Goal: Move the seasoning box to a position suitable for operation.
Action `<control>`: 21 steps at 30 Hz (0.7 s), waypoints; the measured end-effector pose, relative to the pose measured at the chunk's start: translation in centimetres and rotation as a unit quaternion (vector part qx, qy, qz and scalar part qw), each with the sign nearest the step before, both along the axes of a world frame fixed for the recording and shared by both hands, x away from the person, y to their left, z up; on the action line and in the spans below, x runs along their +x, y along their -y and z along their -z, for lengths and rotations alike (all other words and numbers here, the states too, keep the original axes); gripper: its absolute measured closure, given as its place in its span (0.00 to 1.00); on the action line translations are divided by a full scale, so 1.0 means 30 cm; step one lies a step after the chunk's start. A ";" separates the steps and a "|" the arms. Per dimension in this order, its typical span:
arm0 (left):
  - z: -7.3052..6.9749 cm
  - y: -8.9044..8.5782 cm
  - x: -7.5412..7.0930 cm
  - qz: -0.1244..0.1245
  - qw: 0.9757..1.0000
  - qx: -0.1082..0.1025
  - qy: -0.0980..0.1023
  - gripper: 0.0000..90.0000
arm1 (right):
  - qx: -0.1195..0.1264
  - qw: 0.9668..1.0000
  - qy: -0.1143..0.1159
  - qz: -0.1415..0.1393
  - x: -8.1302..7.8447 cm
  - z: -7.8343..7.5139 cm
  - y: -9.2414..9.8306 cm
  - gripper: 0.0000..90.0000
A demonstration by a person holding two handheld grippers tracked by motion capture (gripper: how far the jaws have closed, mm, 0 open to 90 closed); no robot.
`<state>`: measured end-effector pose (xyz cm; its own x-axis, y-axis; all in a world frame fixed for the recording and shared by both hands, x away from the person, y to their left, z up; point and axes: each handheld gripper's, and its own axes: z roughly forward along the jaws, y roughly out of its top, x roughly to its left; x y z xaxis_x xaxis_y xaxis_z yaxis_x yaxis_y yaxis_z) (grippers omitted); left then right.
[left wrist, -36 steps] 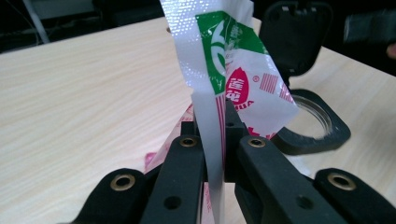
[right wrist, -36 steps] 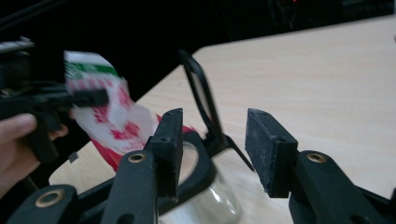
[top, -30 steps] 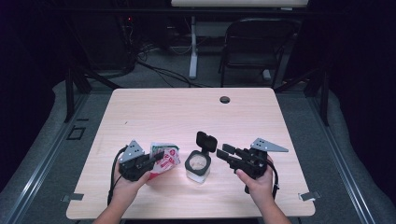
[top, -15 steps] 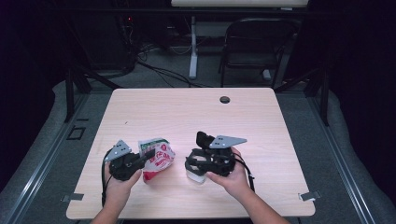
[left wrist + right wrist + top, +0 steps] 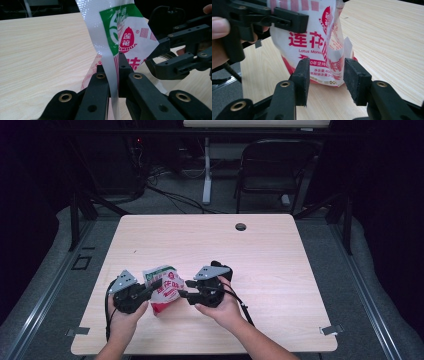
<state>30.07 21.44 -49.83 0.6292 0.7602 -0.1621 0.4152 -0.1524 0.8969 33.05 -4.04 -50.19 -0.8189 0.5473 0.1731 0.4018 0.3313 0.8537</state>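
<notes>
The white plastic packet printed in red and green (image 5: pixel 162 290) stands near the front left of the pale wooden bench (image 5: pixel 280 255), held up by the left claw (image 5: pixel 113 75), whose 2 jaws are pinched fully together on the packet's thin sealed edge. The right claw (image 5: pixel 325 75) faces the packet's lower corner with its jaws apart; that corner sits between the 2 pads (image 5: pixel 303 75) but neither seems to press on it, so I judge it holds nothing yet. The main risk is that the slick film slides out of the left pinch, since only a narrow strip is caught and the contents hang below it. If the right claw closes on the loose fold alone, it could crumple or tear the film, or tug the packet free and drop it on the bench
</notes>
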 end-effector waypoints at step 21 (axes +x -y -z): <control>0.001 0.001 0.005 0.010 1.000 0.004 0.002 0.96 | -0.018 0.999 -0.029 0.006 0.061 -0.001 -0.034 1.00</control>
<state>30.20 21.42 -49.86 0.6445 0.7491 -0.1530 0.4081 -0.1678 0.8974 34.87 -3.03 -50.16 -0.8019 0.5632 0.1997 0.4536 0.3561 0.8170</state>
